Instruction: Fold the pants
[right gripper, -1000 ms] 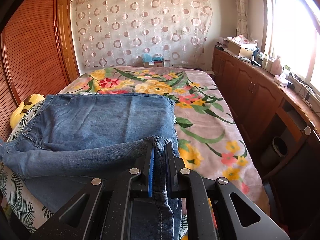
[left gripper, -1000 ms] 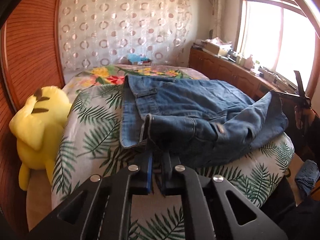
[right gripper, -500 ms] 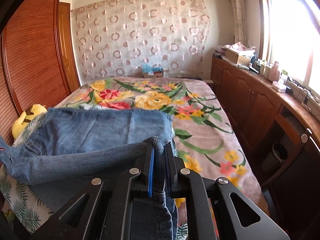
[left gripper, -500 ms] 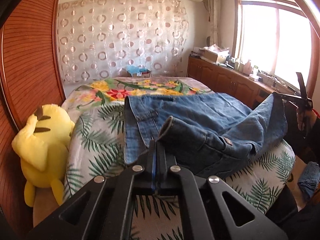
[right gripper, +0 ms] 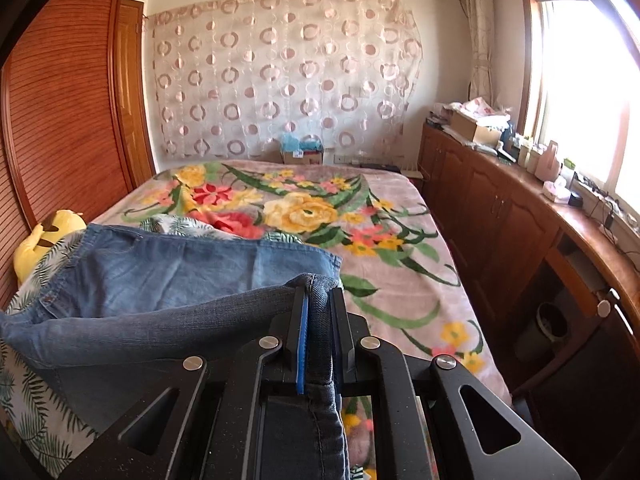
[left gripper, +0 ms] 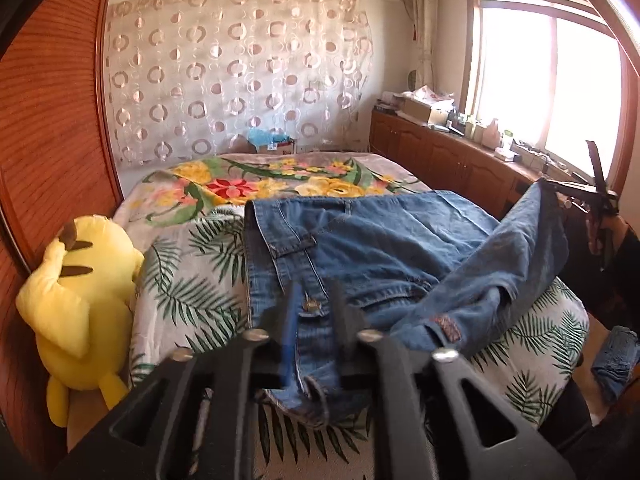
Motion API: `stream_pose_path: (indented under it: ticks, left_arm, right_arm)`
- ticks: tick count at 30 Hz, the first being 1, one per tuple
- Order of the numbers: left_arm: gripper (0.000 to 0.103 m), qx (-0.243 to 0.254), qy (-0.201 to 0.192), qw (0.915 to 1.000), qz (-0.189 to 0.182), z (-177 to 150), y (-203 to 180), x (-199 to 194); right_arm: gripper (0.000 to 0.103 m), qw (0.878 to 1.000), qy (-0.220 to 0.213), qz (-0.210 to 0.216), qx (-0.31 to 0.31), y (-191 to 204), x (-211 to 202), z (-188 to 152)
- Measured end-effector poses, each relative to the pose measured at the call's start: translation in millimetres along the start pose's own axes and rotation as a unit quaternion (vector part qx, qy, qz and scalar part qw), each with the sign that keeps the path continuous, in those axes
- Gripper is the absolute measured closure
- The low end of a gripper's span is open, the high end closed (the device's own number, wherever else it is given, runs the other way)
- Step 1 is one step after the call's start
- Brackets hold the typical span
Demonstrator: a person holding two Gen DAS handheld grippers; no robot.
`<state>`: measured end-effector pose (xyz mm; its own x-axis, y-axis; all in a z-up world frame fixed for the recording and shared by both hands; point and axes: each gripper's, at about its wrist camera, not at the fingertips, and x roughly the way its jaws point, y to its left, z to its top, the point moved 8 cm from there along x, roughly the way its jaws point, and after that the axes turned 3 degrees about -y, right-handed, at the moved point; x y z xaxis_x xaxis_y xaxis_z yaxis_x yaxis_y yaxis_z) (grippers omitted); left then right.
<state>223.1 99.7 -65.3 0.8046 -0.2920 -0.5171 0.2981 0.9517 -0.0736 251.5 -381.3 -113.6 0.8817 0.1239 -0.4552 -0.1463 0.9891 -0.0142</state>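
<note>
Blue denim pants [left gripper: 360, 248] lie across the bed, waistband to the left, one leg folded over toward the near side. My left gripper [left gripper: 314, 292] is open, its fingers standing apart above the waistband button with no cloth between them. My right gripper [right gripper: 318, 300] is shut on the hem of a pant leg [right gripper: 316, 288] and holds it lifted off the bed; it also shows at the right of the left wrist view [left gripper: 560, 192]. The pants also show in the right wrist view [right gripper: 160, 268].
A yellow plush toy [left gripper: 76, 292] sits at the bed's left edge against the wooden wardrobe [left gripper: 48, 120]. A floral blanket [right gripper: 312, 208] covers the far bed. A wooden cabinet [right gripper: 500, 208] with clutter runs under the window on the right.
My left gripper has opened and let go of the waistband, which has dropped onto the bed. My right gripper keeps holding the leg hem raised.
</note>
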Motion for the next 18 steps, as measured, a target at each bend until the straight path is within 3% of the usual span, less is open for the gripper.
stream_pose_path:
  ticks: [1, 3, 18]
  left_arm:
    - [0.074, -0.002, 0.000, 1.0000, -0.004, -2.2, 0.9, -2.4]
    - [0.060, -0.003, -0.005, 1.0000, -0.002, -4.6, 3.9, -9.4]
    - [0.053, -0.008, 0.011, 0.9979, -0.064, -14.3, -16.3, -17.4]
  right_arm:
    - [0.094, 1.000, 0.005, -0.001, 0.001, -1.1, 5.5, -0.5]
    - [0.094, 1.000, 0.014, -0.005, -0.001, -2.1, 15.5, 3.5]
    - [0.094, 0.999, 0.033, -0.012, -0.007, -3.0, 43.7, 15.1]
